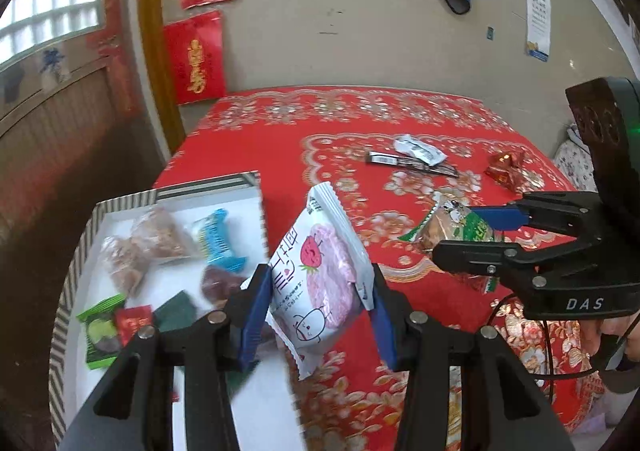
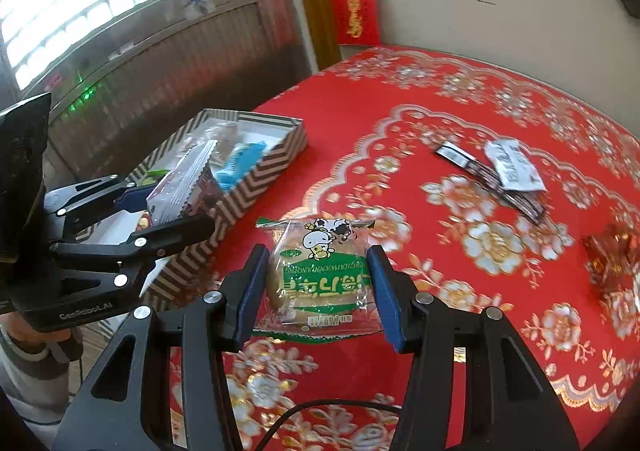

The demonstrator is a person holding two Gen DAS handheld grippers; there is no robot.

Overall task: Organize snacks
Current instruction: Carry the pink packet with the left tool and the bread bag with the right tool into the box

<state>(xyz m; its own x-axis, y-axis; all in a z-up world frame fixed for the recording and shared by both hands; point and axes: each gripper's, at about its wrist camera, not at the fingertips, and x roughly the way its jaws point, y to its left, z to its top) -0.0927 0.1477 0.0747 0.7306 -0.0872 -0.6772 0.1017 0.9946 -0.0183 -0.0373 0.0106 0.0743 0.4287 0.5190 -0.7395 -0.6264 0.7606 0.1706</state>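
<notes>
While two tools [image 1: 316, 303] [image 2: 316, 291] grip (one packet [image 1: 316, 271] [image 2: 320, 275] each).

1. The box [image 2: 256, 187] sits at the bench's [image 2: 440, 99] left edge, with small snack packets [image 1: 156, 239] inside.
2. Right of the box, a sachet [image 2: 514, 167] lies on a flat packet [image 2: 460, 157].
3. A wrapped sweet [image 2: 610, 255] lies nearer, further right.

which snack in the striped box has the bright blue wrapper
The blue-wrapped snack near the box's far side. Its neighbours are clear bags of brown pieces, a dark purple one, and green and red packets nearer the camera.
</notes>
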